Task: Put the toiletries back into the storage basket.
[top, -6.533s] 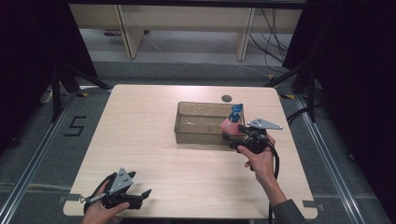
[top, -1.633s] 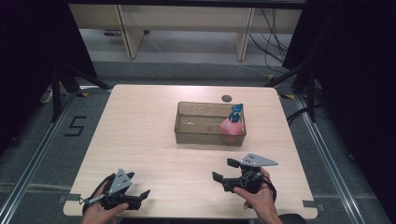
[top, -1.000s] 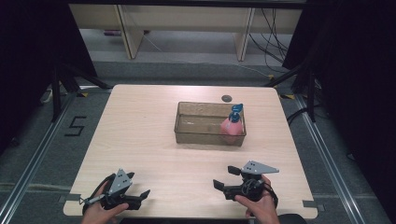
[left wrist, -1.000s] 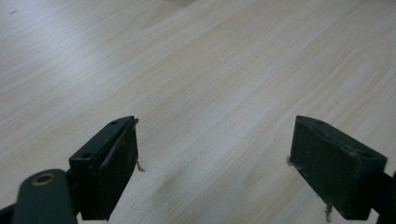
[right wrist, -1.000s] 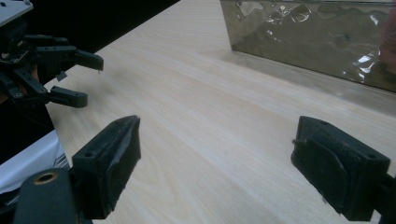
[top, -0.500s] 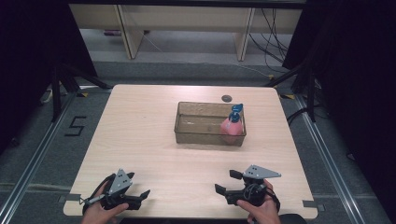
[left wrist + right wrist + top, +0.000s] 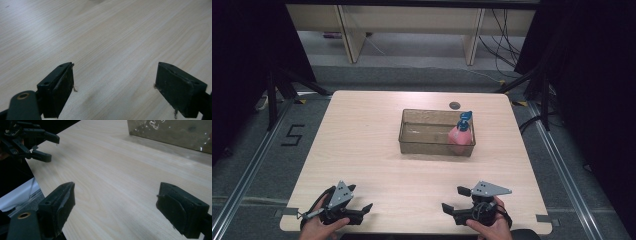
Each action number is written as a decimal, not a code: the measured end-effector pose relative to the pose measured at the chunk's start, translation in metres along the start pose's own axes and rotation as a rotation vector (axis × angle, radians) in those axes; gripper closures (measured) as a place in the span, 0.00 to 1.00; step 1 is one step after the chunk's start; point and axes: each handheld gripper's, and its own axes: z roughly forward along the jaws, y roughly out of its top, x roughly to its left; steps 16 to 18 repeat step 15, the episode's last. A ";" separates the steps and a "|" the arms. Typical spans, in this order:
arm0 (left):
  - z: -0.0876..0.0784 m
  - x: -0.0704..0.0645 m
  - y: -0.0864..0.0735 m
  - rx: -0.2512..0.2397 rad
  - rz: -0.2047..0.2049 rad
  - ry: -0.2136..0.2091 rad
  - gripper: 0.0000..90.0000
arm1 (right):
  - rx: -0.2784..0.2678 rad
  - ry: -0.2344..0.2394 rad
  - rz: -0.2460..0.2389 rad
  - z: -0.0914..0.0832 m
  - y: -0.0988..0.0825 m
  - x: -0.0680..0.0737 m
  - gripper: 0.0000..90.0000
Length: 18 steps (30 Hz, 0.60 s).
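A clear brownish bin (image 7: 427, 133) stands right of the table's middle. A pink spray bottle with a blue head (image 7: 460, 135) stands inside it against the right end. My left gripper (image 7: 359, 198) rests at the front left edge of the table, held in a hand, jaws wide apart. My right gripper (image 7: 455, 199) sits at the front right edge, also open with nothing between its jaws. In the left gripper view the left gripper (image 7: 115, 90) frames bare wood. In the right gripper view the right gripper (image 7: 115, 210) looks across the table at the bin (image 7: 175, 132) and at the left gripper (image 7: 41, 146).
A small dark round cap (image 7: 455, 105) is set in the light wooden table (image 7: 362, 140) behind the bin. The table's front edge lies just under both hands. Beyond the far edge are shelf legs and cables on the floor.
The right gripper let go of the spray bottle in the bin and drew back to the front right edge, settling slightly lower over the last second. The left gripper stayed still.
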 end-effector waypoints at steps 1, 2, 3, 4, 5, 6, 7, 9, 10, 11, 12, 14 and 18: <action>0.000 0.000 0.000 0.000 -0.002 0.000 0.17 | -0.001 -0.003 -0.015 -0.002 0.000 0.001 0.17; 0.000 0.000 0.000 0.000 0.000 0.000 0.17 | -0.004 0.011 -0.004 -0.001 -0.001 0.002 0.17; 0.000 0.000 0.000 0.000 0.000 0.000 0.17 | -0.004 0.011 -0.004 -0.001 -0.001 0.002 0.17; 0.000 0.000 0.000 -0.001 -0.001 0.001 0.17 | -0.012 -0.006 -0.022 -0.001 -0.001 0.002 0.17; 0.000 0.000 0.000 0.000 0.001 0.000 0.17 | 0.010 0.014 0.009 -0.002 -0.002 0.005 0.17; 0.000 0.000 0.000 0.001 0.000 0.000 0.17 | 0.011 0.013 -0.016 -0.002 -0.002 0.004 0.17; 0.000 0.000 0.000 0.000 0.000 0.000 0.17 | 0.011 0.010 -0.028 -0.002 -0.002 0.004 0.17; 0.000 0.000 0.000 0.001 0.003 0.000 0.17 | 0.006 0.006 -0.034 -0.001 -0.003 0.004 0.17; 0.000 0.000 0.000 0.000 -0.001 0.001 0.17 | 0.012 0.017 -0.027 -0.002 -0.003 0.005 0.17; 0.000 0.000 0.000 0.003 0.005 0.000 0.17 | 0.019 0.024 0.000 -0.002 -0.003 0.007 0.17; 0.000 -0.001 0.000 -0.006 -0.005 -0.007 0.17 | 0.013 0.018 -0.025 -0.001 -0.003 0.005 0.17; 0.000 0.000 0.000 -0.001 0.003 -0.003 0.17 | 0.016 0.014 -0.029 -0.001 -0.003 0.005 0.17; 0.000 -0.001 0.000 -0.007 -0.009 -0.007 0.17 | 0.019 0.011 -0.033 -0.001 -0.003 0.005 0.17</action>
